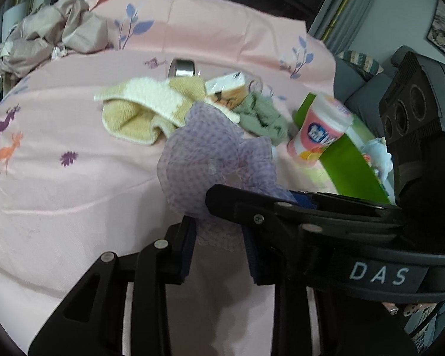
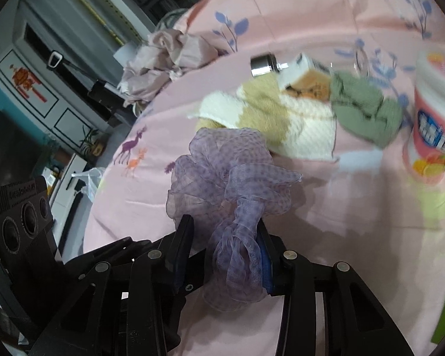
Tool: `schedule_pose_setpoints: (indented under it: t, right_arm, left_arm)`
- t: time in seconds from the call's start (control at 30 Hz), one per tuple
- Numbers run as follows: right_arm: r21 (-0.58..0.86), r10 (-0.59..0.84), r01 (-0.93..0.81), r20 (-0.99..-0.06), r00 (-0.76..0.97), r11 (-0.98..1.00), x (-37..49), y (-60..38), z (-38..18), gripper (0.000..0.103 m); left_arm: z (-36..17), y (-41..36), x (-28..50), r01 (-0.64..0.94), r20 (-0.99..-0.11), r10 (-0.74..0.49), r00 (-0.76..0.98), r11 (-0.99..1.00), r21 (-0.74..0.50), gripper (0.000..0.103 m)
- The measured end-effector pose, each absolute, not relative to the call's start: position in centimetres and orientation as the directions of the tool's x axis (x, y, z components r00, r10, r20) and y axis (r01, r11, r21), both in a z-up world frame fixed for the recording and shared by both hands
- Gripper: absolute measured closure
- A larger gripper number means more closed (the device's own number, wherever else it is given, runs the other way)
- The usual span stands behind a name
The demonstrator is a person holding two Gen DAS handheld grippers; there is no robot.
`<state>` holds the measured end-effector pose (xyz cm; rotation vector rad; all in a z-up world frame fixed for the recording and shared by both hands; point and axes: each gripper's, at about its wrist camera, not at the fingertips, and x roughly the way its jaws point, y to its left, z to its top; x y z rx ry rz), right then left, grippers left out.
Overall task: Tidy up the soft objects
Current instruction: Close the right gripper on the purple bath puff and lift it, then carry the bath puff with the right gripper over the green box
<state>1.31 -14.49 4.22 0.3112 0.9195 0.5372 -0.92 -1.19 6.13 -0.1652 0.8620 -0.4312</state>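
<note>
Both grippers held the purple gauze scrunchie [image 2: 231, 178] above the pink bed sheet [image 1: 59, 195].
Your left gripper [image 1: 219, 246] and right gripper [image 2: 225, 249] were half closed, each pinching its frills; the yellow towel [image 1: 139, 109] and green cloth [image 1: 261, 115] remained unsorted.

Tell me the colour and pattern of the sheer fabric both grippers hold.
Pale lilac with small darker purple dots, clearest in the right wrist view: sheer fabric.
</note>
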Motion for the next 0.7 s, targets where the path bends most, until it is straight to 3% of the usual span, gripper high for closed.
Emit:
schedule_pose_setpoints:
  t: [0.7]
  right_arm:
    - [0.328, 0.489, -0.363, -0.593, 0.639, 0.872, -1.9, -14.3, 8.8, 0.061]
  left_arm:
    - [9.2, -1.4, -3.1, 0.350, -0.549, -0.466, 0.694, 0.884, -0.308, 0.076]
